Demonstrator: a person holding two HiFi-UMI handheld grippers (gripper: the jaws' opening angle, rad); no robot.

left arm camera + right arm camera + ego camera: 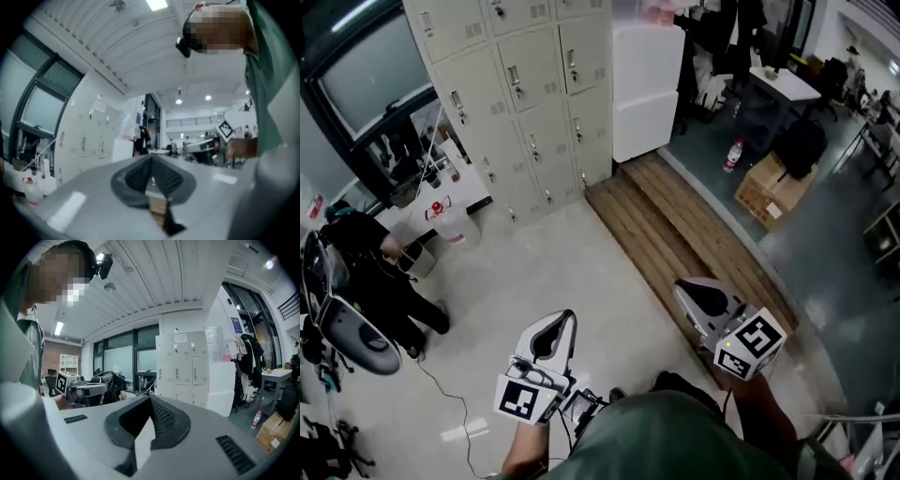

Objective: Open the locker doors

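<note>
Beige metal lockers (525, 94) stand at the far side of the room, and every one of the locker doors (534, 66) in view sits flat and closed. The task hasn't started, as far as the pictures show. All of it is left: get up to the lockers, catch a latch, swing each door out. Small latch handles (515, 77) sit on the door fronts, too small to tell their type.

Left gripper (551, 337) and right gripper (705, 300) are both held low in front of the person, well apart from the lockers, with bare floor (581, 272) between. The left gripper's fingers meet tip to tip with nothing between them, and the right gripper's are the same: pressed together, empty. Neither touches anything. In the right gripper view the lockers show ahead, beyond the fingertips and slightly right. In the left gripper view they sit off to the left of the jaws.

White cabinet (647, 84) stands just beside the lockers on their right. Wooden platform (675, 234) runs out from the lockers' foot toward the right gripper. A person in black (375, 272) bends over left of the lockers. My read: the fingers have to spread before they can take a latch.
</note>
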